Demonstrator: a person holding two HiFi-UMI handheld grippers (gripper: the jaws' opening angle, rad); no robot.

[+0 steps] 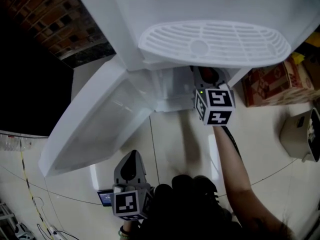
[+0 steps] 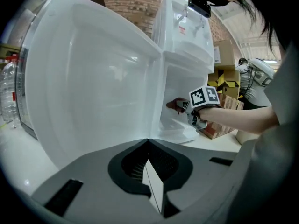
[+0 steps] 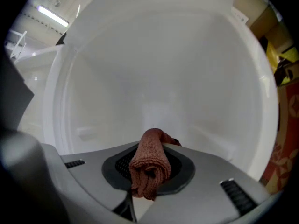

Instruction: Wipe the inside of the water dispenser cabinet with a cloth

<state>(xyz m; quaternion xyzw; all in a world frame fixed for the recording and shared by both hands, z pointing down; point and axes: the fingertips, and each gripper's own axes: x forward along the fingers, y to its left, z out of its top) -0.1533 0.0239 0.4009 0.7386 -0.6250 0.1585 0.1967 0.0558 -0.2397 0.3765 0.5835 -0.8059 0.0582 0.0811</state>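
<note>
Looking steeply down, the head view is mostly filled by the white water dispenser. Its cabinet door stands wide open on the person's left, and the cabinet is a pale, bare plastic hollow under the drip tray.

The person's right forearm stretches straight out and up from the body, reaching into that opening with the marker cube right at the cabinet mouth. The right gripper is clamped on a rust-brown cloth. The cloth is folded into a thick wad that pokes out past the jaws and faces the back wall, but whether it's actually touching the wall can't be told.

The left gripper sits low near the person's lap, well apart from the dispenser. Its jaws are pressed together on nothing and it points at the inside of the door.

As for what could go wrong, the wad looks pinched by one end only, so a hard drag across the plastic would probably pull it loose. If it slips back, bare jaws could scrape the wall. Nothing is bracing the door either, so a bump from the elbow might swing it into the arm.
</note>
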